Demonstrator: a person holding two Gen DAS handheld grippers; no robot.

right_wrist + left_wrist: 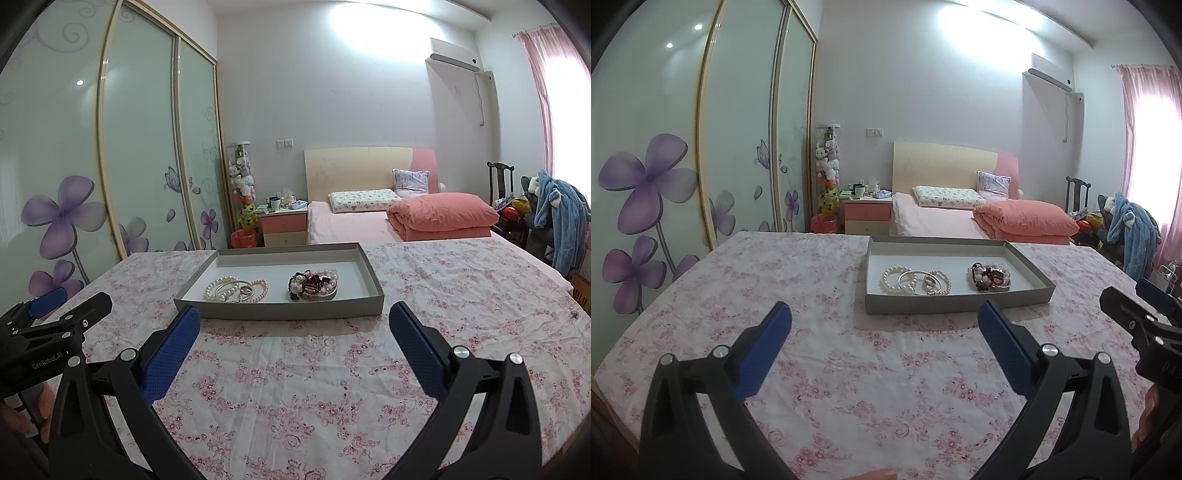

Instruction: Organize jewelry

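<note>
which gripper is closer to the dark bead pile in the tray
Right, though only slightly. The right gripper sits open just in front of the tray, nearly facing the dark bead pile. The left gripper is open too, set back and left of it.

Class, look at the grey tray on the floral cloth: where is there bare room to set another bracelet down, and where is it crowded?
Inside the grey tray, the floor is bare along the far wall and in both end corners. A narrow strip separates the pearl and silver bangles from the dark bead pile; those two clusters are crowded. The floral cloth between the tray and both open claws is also bare.
</note>
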